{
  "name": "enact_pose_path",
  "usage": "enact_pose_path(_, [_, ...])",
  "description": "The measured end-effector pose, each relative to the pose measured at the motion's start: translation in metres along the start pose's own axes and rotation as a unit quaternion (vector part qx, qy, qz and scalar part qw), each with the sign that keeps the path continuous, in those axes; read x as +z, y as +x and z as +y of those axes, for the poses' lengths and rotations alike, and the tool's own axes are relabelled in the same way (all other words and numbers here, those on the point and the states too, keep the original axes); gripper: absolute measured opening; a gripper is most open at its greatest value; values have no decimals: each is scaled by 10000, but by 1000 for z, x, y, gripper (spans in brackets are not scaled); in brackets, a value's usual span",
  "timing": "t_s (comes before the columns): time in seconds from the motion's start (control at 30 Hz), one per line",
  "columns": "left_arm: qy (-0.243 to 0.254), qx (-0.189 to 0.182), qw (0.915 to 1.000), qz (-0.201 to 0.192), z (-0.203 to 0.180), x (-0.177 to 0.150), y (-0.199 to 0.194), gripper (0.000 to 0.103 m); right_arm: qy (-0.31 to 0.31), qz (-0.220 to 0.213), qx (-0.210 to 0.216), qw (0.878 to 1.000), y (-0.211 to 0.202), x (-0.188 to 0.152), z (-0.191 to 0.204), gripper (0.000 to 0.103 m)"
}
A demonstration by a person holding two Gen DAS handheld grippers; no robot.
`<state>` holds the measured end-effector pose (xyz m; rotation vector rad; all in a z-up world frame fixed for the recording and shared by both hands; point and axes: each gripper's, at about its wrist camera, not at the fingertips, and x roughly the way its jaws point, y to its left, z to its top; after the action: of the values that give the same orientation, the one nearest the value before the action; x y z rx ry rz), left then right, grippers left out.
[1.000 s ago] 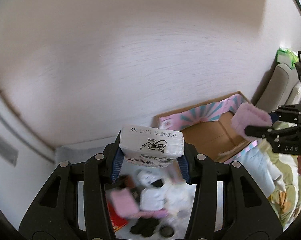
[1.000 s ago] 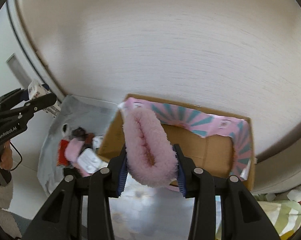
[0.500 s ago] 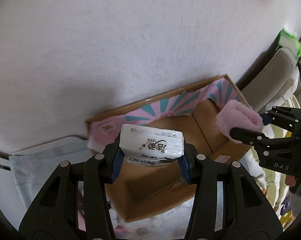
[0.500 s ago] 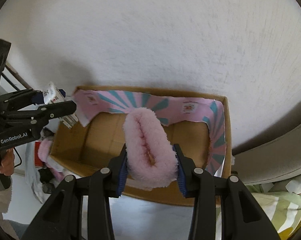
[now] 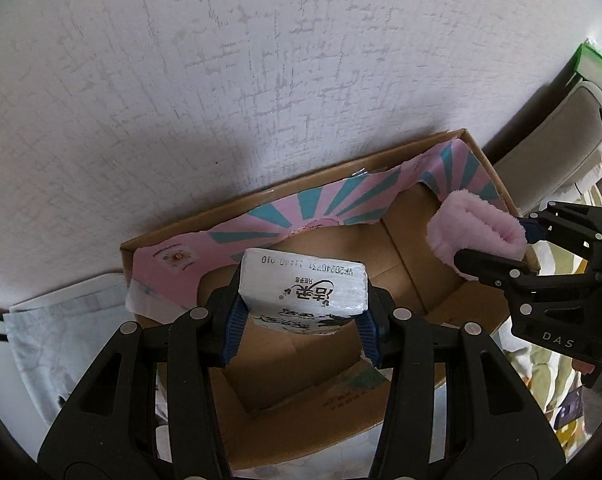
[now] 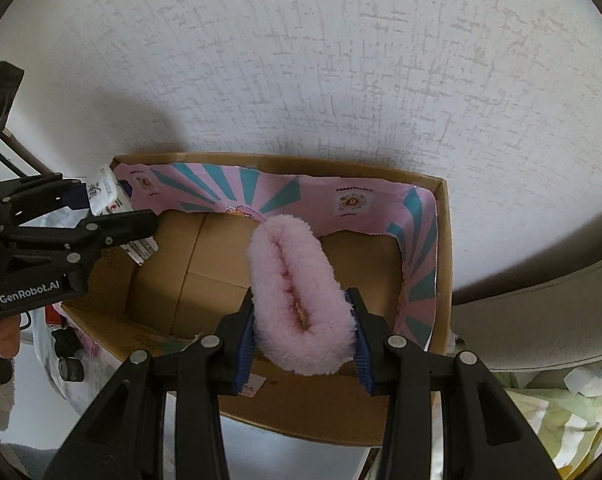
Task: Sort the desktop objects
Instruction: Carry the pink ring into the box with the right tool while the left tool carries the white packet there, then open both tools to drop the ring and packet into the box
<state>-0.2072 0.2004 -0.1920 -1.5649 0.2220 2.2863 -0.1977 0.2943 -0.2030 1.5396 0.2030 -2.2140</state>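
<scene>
Both my claws hover above the cardboard box (image 5: 441,276): left gripper (image 5: 301,320) clamps a tissue pack (image 5: 303,290), right gripper (image 6: 303,340) squeezes a pink fluffy slipper (image 6: 297,296).

The right gripper (image 5: 497,254), seen at 3 o'clock from the left wrist view, says "DAS" in pale letters on its black body. The left gripper (image 6: 113,216), at 9 o'clock in the right wrist view, reads "GenRobot.AI". The tissue pack (image 5: 303,290) has an upside-down printed code along its top edge, looks like "VF20240731 11:40 410", plus Chinese characters I can't make out.
</scene>
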Motion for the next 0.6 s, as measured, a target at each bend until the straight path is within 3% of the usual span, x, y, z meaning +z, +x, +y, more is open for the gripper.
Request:
enact_pose_path(0.2, [22, 147, 9998, 131, 0, 4, 8, 48, 38, -94, -157, 9998, 2, 6, 2, 41])
enact_pose_path(0.23, [-41, 104, 9998, 166, 2, 4, 8, 63, 70, -149, -160, 9997, 1, 7, 2, 44])
enact_pose_path(0.27, [-175, -38, 9997, 193, 6, 4, 8, 85, 94, -146, -110, 9998, 1, 7, 1, 52])
enact_pose_path(0.3, [-251, -187, 9993, 225, 7, 4, 8, 94, 129, -72, -37, 9999, 3, 8, -1, 58])
enact_pose_path(0.33, [-342, -378, 9984, 247, 10, 4, 8, 103, 169, 62, 97, 9998, 6, 8, -2, 72])
enact_pose_path(0.37, [-411, -513, 9977, 183, 13, 4, 4, 103, 188, 119, 161, 9996, 7, 8, -3, 89])
enact_pose_path(0.43, [-461, -735, 9962, -47, 16, 4, -3, 103, 230, 255, 331, 9989, 10, 6, -4, 102])
enact_pose_path(0.6, [-467, -774, 9955, -297, 20, 3, -16, 103, 264, 215, 435, 9985, 5, 3, -2, 102])
